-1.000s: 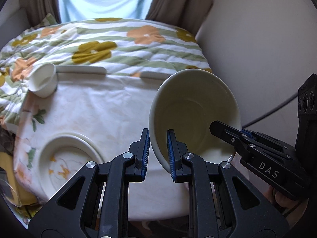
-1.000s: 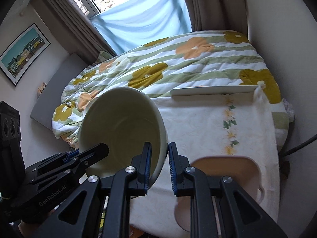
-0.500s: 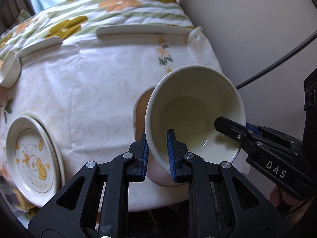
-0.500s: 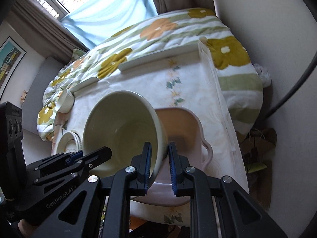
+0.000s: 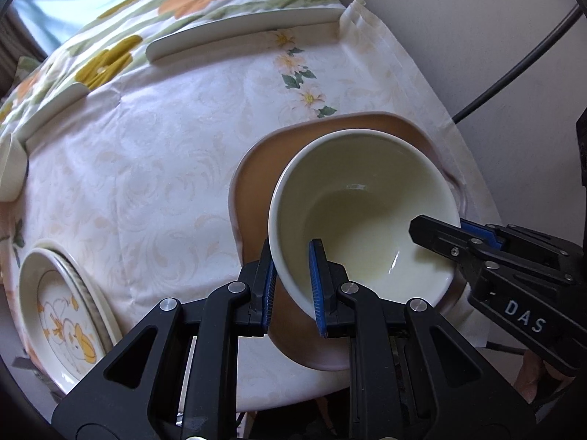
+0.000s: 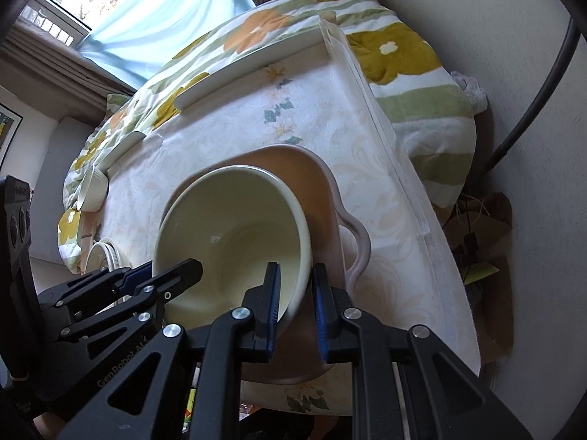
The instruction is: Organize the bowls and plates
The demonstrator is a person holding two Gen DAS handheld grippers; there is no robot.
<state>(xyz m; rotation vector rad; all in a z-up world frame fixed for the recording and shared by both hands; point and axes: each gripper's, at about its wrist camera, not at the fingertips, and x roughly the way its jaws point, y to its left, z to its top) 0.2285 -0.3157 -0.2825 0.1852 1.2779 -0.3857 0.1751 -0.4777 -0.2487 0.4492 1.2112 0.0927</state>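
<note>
Two grippers, left gripper [image 5: 291, 286] and right gripper [image 6: 295, 304], pinch the cream bowl's [image 5: 363, 216] rim over the pink dish [image 5: 256, 183]. Unfinished: a small cup [image 6: 91, 192] at 10 o'clock and plates [image 5: 58, 311] at 8 remain loose.

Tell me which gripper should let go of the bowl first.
Either: the left gripper and right gripper each clamp a rim of the bowl over the pink dish.
</note>
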